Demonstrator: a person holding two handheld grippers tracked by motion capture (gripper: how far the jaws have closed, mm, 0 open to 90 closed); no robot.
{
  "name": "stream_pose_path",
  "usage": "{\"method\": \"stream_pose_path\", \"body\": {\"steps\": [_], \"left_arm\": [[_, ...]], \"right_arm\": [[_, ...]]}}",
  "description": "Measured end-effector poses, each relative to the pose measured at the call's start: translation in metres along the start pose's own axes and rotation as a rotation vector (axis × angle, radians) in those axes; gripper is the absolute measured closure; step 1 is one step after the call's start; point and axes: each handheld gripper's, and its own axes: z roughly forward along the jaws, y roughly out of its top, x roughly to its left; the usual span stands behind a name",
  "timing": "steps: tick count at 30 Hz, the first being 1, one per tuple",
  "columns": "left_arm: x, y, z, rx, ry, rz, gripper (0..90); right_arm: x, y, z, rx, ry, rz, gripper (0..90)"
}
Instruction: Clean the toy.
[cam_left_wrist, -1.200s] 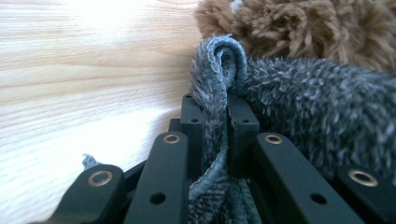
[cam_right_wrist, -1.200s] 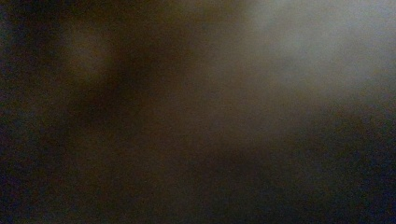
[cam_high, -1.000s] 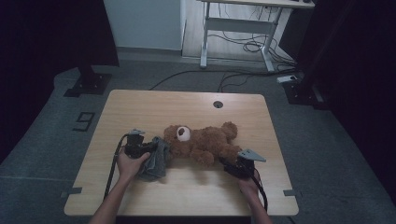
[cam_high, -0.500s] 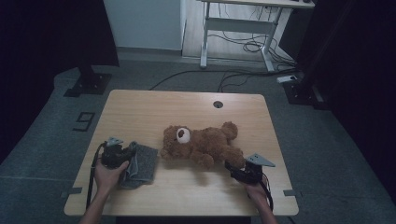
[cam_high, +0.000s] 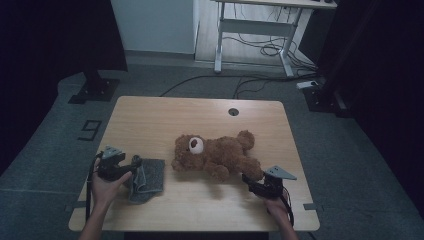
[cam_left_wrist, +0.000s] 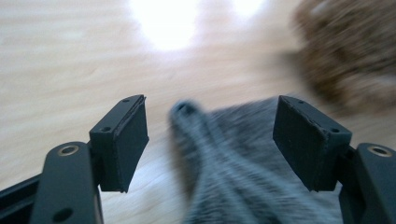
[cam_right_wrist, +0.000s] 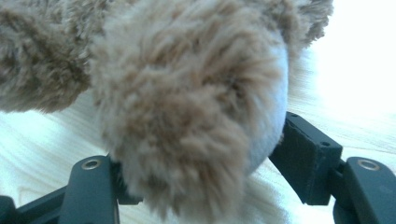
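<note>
My left hand-held gripper (cam_left_wrist: 210, 140) has just been opening, pads clear of the grey cloth (cam_left_wrist: 243, 163) (on the desk (cam_high: 150, 120)); my right hand-held gripper (cam_right_wrist: 205, 172) grasps the teddy bear's (cam_high: 220, 156) foot.

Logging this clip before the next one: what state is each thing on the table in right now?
Brown plush teddy bear: lying on its side, one foot between the right jaws.
Grey knitted cloth: crumpled, lying loose on the table.
Left hand-held gripper: jaws have just been opening, open over the cloth.
Right hand-held gripper: shut on the bear's foot.
Light wooden table: level.
</note>
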Motion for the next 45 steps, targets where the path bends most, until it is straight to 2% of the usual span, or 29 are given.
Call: {"method": "stream_pose_path", "body": {"steps": [3, 5, 8, 11, 16, 18, 24, 26, 29, 31, 34, 39, 45], "left_arm": [[-0.009, 0.002, -0.006, -0.012, -0.051, 0.015, 26.2], [-0.016, 0.000, -0.006, -0.008, -0.068, 0.033, 26.0], [-0.029, -0.007, -0.005, -0.012, -0.124, 0.064, 25.8], [-0.040, -0.013, -0.003, -0.017, -0.177, 0.069, 26.0], [-0.052, -0.020, 0.001, -0.016, -0.230, 0.073, 28.0], [-0.057, -0.021, 0.003, 0.006, -0.222, 0.102, 27.9], [-0.074, -0.038, 0.006, 0.061, -0.202, 0.150, 28.3], [-0.080, -0.045, 0.007, 0.080, -0.207, 0.160, 28.2], [-0.087, -0.053, 0.008, 0.100, -0.238, 0.165, 27.8], [-0.092, -0.056, 0.008, 0.101, -0.231, 0.181, 27.6], [-0.096, -0.059, 0.007, 0.102, -0.244, 0.184, 27.6], [-0.099, -0.065, 0.012, 0.117, -0.237, 0.204, 28.1], [-0.101, -0.066, 0.014, 0.123, -0.236, 0.215, 27.9]], "right_arm": [[0.000, -0.001, -0.002, 0.000, 0.014, -0.003, 33.1], [-0.001, -0.001, -0.004, -0.002, 0.024, -0.001, 33.0], [-0.001, -0.002, -0.006, -0.004, 0.034, -0.003, 32.7], [-0.001, -0.004, -0.008, -0.006, 0.044, -0.006, 32.4], [-0.001, -0.007, -0.011, -0.009, 0.068, -0.010, 31.8], [0.000, -0.010, -0.014, 0.000, 0.072, -0.014, 31.6], [-0.004, -0.014, -0.023, 0.017, 0.077, -0.021, 31.6], [-0.005, -0.015, -0.026, 0.021, 0.079, -0.019, 31.5], [-0.006, -0.019, -0.031, 0.027, 0.068, -0.039, 31.4], [-0.008, -0.020, -0.036, 0.013, 0.072, -0.043, 32.1], [-0.013, -0.023, -0.043, -0.001, 0.089, -0.034, 32.6], [-0.020, -0.023, -0.045, -0.025, 0.084, -0.007, 33.9], [-0.019, -0.022, -0.043, -0.008, 0.089, -0.021, 33.8]]}}
